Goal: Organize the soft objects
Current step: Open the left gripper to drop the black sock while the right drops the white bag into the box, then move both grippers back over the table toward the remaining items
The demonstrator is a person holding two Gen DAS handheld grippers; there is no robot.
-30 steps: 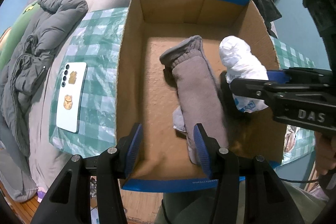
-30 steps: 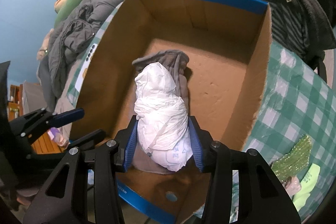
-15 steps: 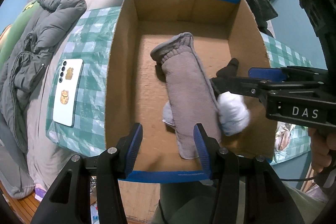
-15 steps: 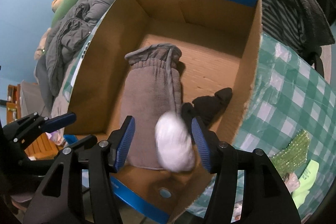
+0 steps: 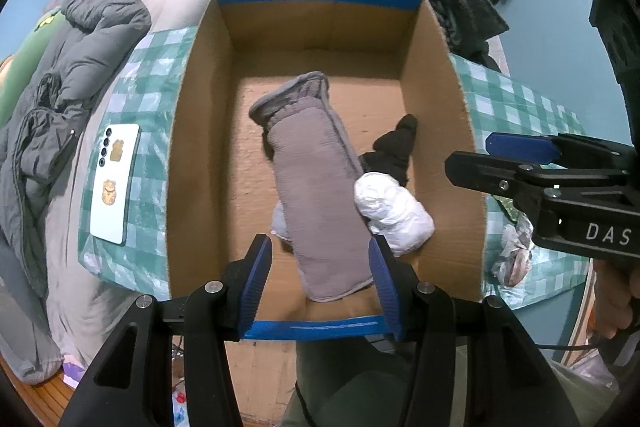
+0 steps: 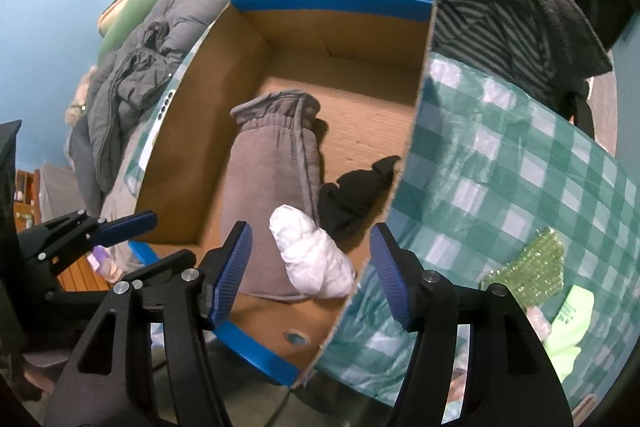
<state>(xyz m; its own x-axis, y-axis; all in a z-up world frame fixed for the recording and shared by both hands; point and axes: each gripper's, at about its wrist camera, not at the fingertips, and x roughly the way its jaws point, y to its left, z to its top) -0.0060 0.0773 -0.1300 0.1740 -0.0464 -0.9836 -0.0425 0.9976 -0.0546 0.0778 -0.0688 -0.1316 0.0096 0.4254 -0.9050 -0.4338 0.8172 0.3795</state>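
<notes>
Left wrist view: left tool [image 5: 318, 277] hangs straight over the cardboard box [image 5: 200, 131], jaws apart, nothing between the pads; the grey fleece roll [image 5: 316, 195] lies on the box floor below them, not gripped. Its long axis runs from the near blue-edged rim toward the far wall, leaning left, cuffed end pointing far-left. The white bundle [image 5: 394, 211] lies touching the roll's right side, near the right wall, with a black sock [image 5: 394, 147] just beyond it. The right tool [image 5: 520, 163] shows outside the right wall, empty. A white phone [image 5: 114, 183] lies on the checkered bench [image 5: 132, 99], left of the box. Right wrist view: right tool [image 6: 310, 267] has jaws apart, having just been opening; the white bundle [image 6: 310, 257] lies free on the floor between them in frame, pads clear of it. The bundle's long axis runs near-right to far-left, roughly parallel to the grey roll [image 6: 272, 163]. Release looks done; to finish it well, lift the tool straight clear without snagging the bundle or the box's right wall [image 6: 412, 131], then go for the loose items on the bench, such as the neon-green sock [image 6: 568, 323].
</notes>
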